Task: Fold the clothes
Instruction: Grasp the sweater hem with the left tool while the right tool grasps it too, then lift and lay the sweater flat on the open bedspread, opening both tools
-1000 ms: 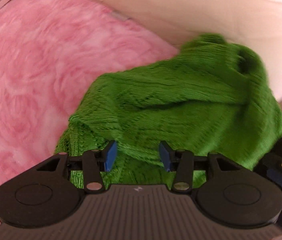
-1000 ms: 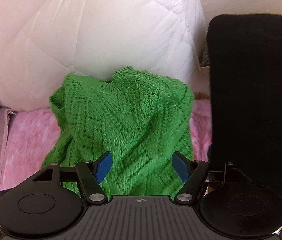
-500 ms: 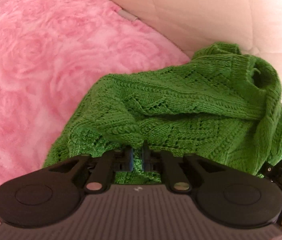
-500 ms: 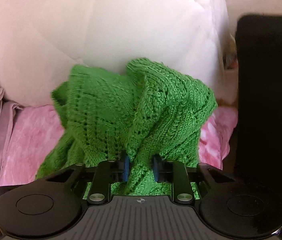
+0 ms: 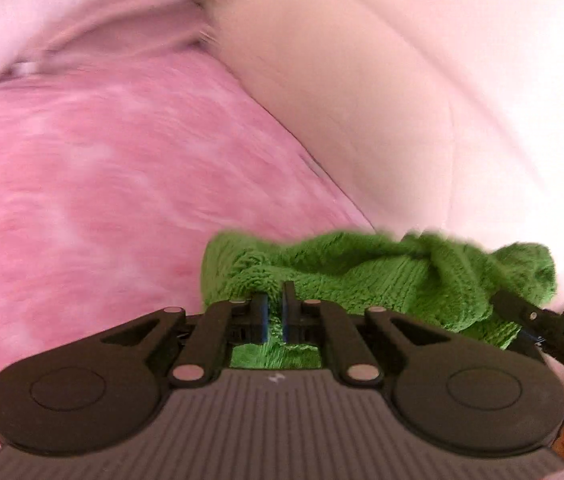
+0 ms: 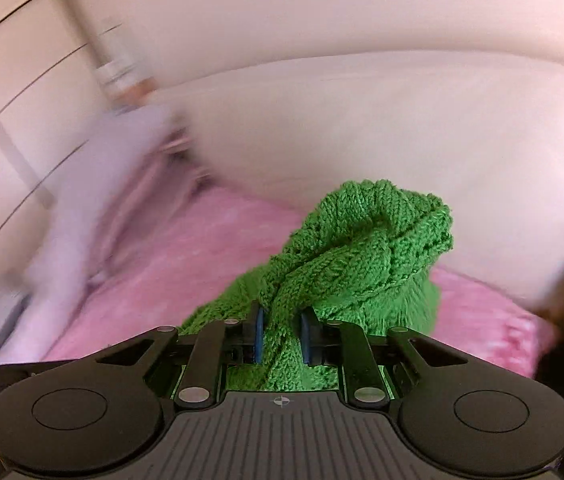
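Pink fleece blanket (image 5: 102, 184) across bed, left gripper (image 5: 275, 316) pinched on green knit sweater (image 5: 382, 276) edge, garment bunched, long axis running rightward toward white duvet (image 5: 422, 100), right gripper (image 6: 282, 334) clamped on thick fold, sweater lifted above blanket.

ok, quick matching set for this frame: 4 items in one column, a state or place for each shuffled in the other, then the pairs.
Column 1:
1. left gripper
2. green knit sweater
3. pink fluffy blanket
4. white quilt

Column 2:
A. bunched up, pinched at two spots
B. lies under the sweater
C. fingers nearly together, thin fold of knit between them
D. rises behind the sweater

Pairs: 1-C, 2-A, 3-B, 4-D

The right gripper makes the second pinch, on a thicker wad of knit.
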`<state>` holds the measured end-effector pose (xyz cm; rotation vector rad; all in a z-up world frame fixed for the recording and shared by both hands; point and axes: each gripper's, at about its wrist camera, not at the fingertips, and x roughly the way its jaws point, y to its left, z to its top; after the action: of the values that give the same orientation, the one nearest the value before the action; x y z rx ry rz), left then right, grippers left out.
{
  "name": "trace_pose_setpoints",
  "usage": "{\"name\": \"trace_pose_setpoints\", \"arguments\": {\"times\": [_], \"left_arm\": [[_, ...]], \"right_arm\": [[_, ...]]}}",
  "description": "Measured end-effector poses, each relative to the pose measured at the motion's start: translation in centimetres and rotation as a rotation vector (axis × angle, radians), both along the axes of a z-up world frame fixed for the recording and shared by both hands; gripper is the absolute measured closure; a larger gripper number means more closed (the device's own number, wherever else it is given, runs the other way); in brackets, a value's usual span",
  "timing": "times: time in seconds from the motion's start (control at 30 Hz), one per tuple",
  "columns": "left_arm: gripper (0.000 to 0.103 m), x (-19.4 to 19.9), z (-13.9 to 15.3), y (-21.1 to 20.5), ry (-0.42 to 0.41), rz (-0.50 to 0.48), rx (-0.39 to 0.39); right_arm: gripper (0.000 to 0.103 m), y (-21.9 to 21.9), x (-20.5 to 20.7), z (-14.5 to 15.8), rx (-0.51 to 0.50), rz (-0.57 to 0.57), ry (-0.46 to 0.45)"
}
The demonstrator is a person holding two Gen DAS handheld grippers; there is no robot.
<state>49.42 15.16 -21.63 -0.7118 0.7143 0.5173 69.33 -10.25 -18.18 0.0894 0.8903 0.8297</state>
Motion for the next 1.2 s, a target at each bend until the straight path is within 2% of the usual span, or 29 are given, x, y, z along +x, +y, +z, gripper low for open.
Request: {"name": "trace_pose_setpoints", "arguments": {"times": [0.07, 0.17, 0.43, 0.5, 0.53, 0.57, 0.63, 0.7, 0.83, 0.97, 1.07, 1.2], "left_arm": [[0.1, -3.8, 2.3, 1.0, -0.036, 0.06, 0.002], [0.1, -13.1, 4.8, 1.2, -0.032, 0.212, 0.023], [0.099, -38.3, 11.2, 1.3, -0.011, 0.628, 0.082], [0.099, -44.6, 12.8, 1.3, -0.006, 0.731, 0.096], [0.097, -47.8, 13.6, 1.3, -0.003, 0.783, 0.104], [0.093, -50.9, 14.4, 1.4, -0.001, 0.835, 0.111], [0.093, -52.5, 14.0, 0.2, 0.039, 0.843, 0.105], [0.093, -53.7, 13.3, -1.0, 0.082, 0.842, 0.097], [0.093, -56.0, 12.1, -3.4, 0.168, 0.841, 0.081], [0.093, -58.3, 10.9, -5.9, 0.254, 0.838, 0.065], [0.093, -60.1, 10.0, -7.7, 0.318, 0.835, 0.053], [0.093, -61.9, 9.0, -10.1, 0.389, 0.832, 0.041]], "right_arm": [[0.087, 2.4, -2.8, 1.7, 0.01, 0.091, 0.006], [0.087, 6.5, -8.2, 4.0, 0.042, 0.241, 0.013], [0.086, 17.6, -27.1, 9.9, 0.104, 0.671, 0.032], [0.081, 19.2, -32.1, 10.5, 0.073, 0.749, -0.005], [0.073, 20.0, -34.7, 10.7, 0.057, 0.787, -0.023], [0.058, 20.8, -37.2, 11.0, 0.041, 0.826, -0.042], [0.045, 22.4, -42.3, 11.5, 0.009, 0.903, -0.079], [0.045, 22.4, -46.1, 11.3, -0.013, 0.946, -0.116], [0.045, 20.9, -50.6, 9.8, -0.109, 0.995, -0.101], [0.045, 19.5, -52.7, 7.6, -0.234, 1.039, -0.094], [0.045, 18.1, -53.9, 6.1, -0.28, 1.043, -0.065], [0.045, 16.3, -54.4, 6.3, -0.308, 1.069, -0.087]]}}
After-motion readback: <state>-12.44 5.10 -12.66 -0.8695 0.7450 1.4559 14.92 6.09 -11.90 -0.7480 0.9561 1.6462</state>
